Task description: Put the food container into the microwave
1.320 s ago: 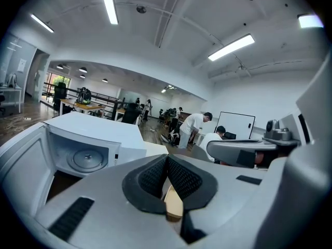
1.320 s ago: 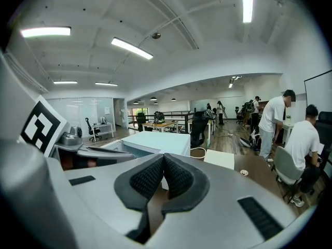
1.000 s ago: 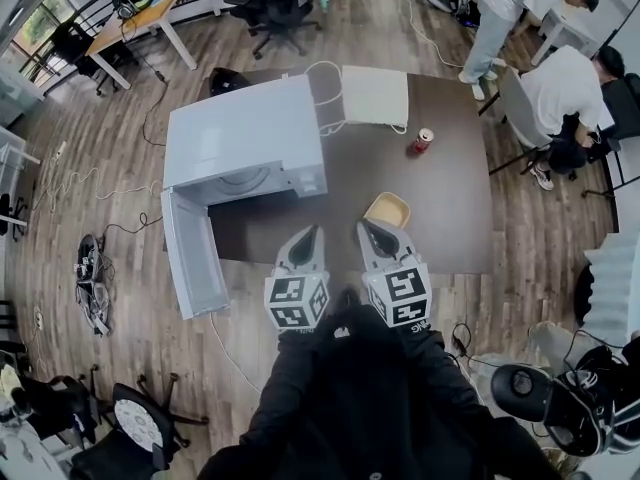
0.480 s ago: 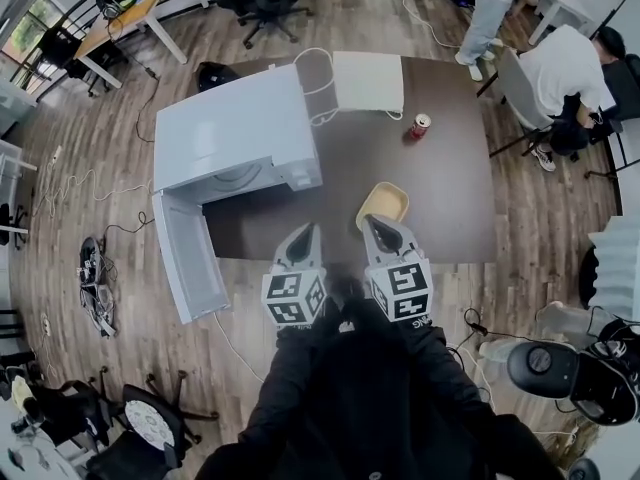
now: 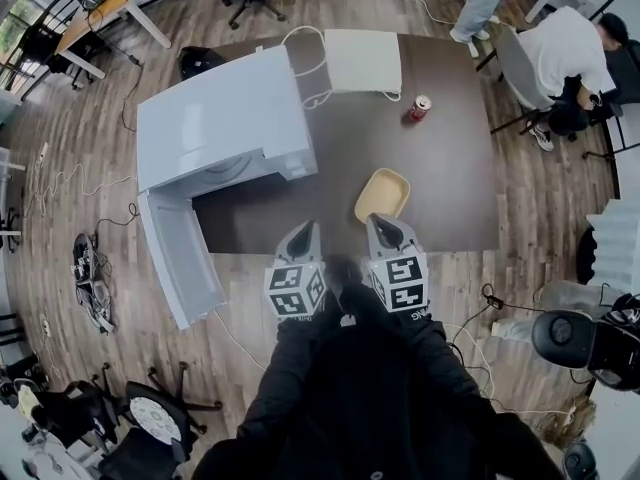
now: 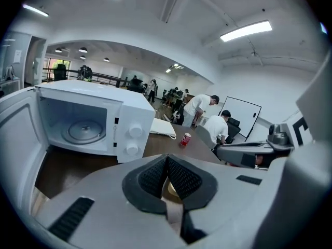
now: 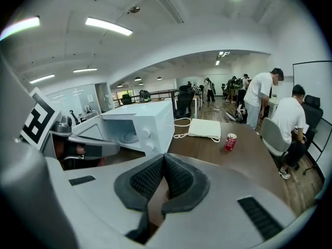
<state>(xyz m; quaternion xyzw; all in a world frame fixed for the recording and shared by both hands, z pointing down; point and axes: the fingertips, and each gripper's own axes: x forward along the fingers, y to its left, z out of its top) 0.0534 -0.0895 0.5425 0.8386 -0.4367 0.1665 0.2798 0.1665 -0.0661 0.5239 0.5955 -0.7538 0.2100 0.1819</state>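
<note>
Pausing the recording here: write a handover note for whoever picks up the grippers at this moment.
Left gripper: shut, empty, at the near edge of the table.
Right gripper: shut, empty, just short of the food container.
Food container: on the table, right of the microwave.
Done: microwave door is open, nothing inside but the turntable.
Left: grasp the container and set it inside.

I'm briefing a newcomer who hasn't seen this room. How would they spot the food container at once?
Find the dark brown table carrying the white microwave with its door open. Right of the microwave, near the table's front edge, lies the food container. It is a shallow pale-yellow tray with rounded corners, unlike the red can and white bag farther back.
</note>
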